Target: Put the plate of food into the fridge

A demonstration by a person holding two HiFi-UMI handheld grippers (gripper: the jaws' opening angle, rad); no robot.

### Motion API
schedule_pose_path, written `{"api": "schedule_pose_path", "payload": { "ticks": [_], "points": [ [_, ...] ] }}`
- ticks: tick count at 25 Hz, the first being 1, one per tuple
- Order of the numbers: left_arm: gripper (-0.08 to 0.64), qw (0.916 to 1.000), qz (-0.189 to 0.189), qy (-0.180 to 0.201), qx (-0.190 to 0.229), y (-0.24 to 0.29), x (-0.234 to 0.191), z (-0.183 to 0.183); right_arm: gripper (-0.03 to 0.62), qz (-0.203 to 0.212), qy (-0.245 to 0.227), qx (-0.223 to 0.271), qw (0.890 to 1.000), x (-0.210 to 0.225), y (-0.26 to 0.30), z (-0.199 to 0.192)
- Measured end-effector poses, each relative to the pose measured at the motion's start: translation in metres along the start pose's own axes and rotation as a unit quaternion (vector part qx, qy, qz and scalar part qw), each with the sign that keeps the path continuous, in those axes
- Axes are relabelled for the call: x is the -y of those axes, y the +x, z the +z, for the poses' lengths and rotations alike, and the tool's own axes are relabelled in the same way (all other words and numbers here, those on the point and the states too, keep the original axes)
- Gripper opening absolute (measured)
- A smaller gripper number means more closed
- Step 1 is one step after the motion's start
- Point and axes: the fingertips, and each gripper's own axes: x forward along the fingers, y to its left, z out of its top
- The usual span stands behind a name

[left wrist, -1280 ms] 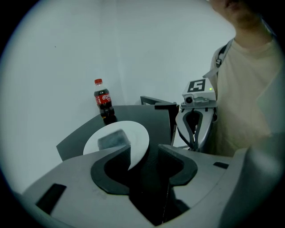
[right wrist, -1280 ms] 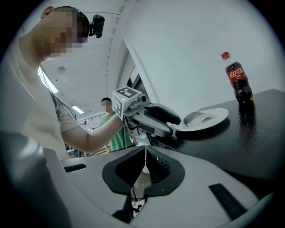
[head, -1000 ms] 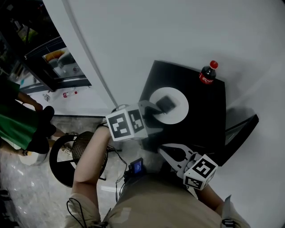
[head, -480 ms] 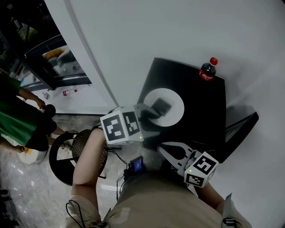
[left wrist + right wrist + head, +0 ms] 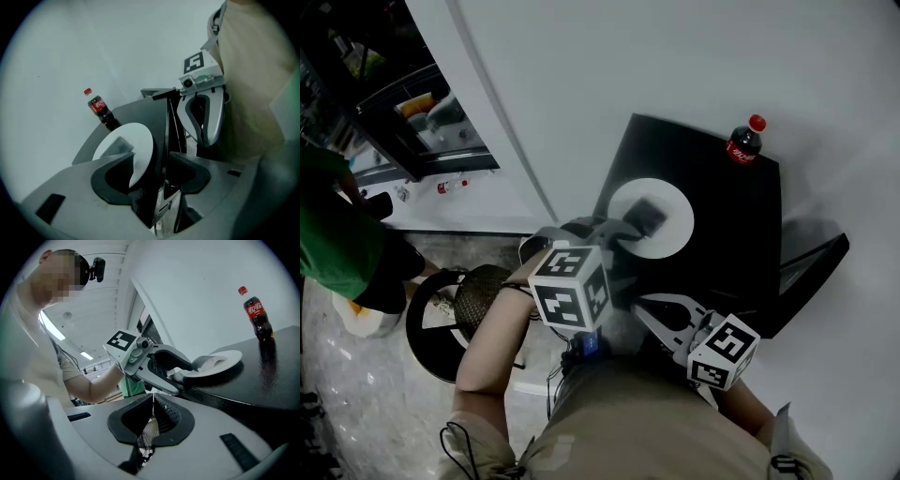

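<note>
Black table (image 5: 741, 234), white plate (image 5: 677, 231), cola bottle (image 5: 744, 142)

My left hand-held gripper (image 5: 619, 229) has rolled and drawn back to the near rim of the round white plate (image 5: 673, 236). Its jaws have just opened wider, with the rim between them.

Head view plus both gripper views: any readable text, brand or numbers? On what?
Bottle, red label: white script, too small and blurred to read in any view.
Left marker cube: black-and-white square patterns only, no letters or digits.
Right marker cube: the same, patterns only.
Small blue device at the person's waist: too small to read.
No other text is visible.
</note>
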Motion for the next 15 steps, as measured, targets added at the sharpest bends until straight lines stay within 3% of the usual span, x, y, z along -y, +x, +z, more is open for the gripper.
{"api": "schedule_pose_path", "payload": {
  "ticks": [7, 15],
  "points": [
    [0.221, 0.9992, 0.035, 0.017, -0.013, 0.0051, -0.0036, -0.0025, 0.021, -0.002, 0.006, -0.001, 1.0, 0.0021, -0.0032, -0.0018],
    [0.209, 0.9988, 0.05, 0.004, 0.002, -0.0007, -0.0008, -0.0026, 0.021, 0.006, 0.0, -0.01, 1.0, -0.0039, 0.0042, -0.0045]
  ]
}}
